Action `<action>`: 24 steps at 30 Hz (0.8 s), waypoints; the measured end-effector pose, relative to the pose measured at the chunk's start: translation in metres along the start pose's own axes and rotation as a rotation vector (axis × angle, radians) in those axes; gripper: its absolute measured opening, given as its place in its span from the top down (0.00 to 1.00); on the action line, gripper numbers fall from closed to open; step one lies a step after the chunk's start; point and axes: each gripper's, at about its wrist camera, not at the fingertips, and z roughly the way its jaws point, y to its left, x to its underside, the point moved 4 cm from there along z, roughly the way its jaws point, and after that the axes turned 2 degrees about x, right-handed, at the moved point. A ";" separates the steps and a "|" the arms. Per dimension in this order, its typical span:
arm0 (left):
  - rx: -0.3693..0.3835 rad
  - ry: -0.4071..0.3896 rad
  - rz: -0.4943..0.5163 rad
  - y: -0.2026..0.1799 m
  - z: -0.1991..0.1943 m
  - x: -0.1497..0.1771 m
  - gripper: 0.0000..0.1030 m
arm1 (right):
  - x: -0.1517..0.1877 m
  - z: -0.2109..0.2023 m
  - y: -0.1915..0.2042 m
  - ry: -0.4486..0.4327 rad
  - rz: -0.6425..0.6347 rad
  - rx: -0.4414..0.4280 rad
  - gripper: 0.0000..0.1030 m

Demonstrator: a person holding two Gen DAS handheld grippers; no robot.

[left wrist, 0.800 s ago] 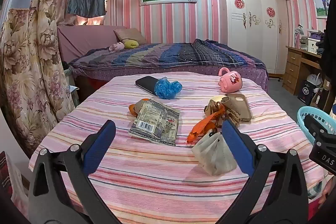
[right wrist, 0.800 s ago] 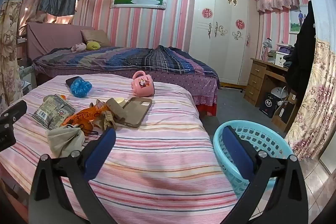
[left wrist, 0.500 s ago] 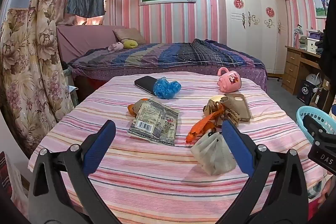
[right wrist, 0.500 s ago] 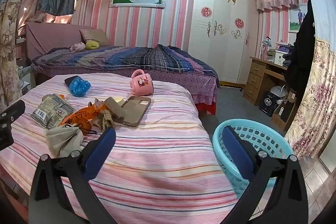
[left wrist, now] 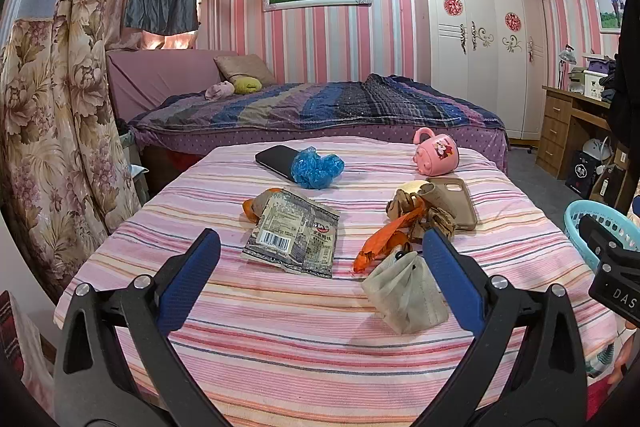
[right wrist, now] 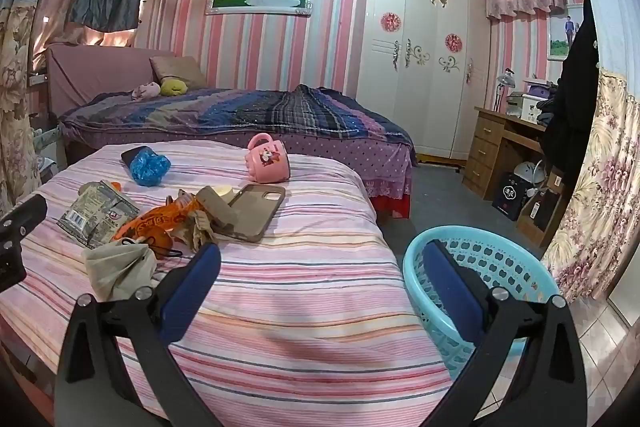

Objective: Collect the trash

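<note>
From the left wrist, the left gripper (left wrist: 320, 267) is gaping wide and empty over the striped bedspread (left wrist: 304, 343), facing a flat crinkled foil snack packet (left wrist: 294, 237); from the right wrist, the right gripper (right wrist: 320, 267) is spreading fully, holding nothing, its right finger overlapping the perforated turquoise plastic basket (right wrist: 504, 263).
</note>
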 end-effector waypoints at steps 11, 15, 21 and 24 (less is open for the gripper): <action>0.000 -0.006 0.006 -0.002 -0.004 -0.001 0.05 | 0.000 -0.001 -0.004 0.000 0.001 0.000 0.04; 0.000 -0.006 0.007 -0.003 -0.004 0.000 0.05 | 0.000 -0.001 -0.004 -0.001 0.001 0.002 0.04; 0.000 -0.005 0.007 -0.005 -0.004 0.000 0.05 | 0.000 -0.001 -0.004 0.000 0.001 0.002 0.04; -0.001 -0.006 0.007 -0.004 -0.004 0.000 0.05 | 0.000 -0.001 -0.004 0.000 0.001 0.001 0.04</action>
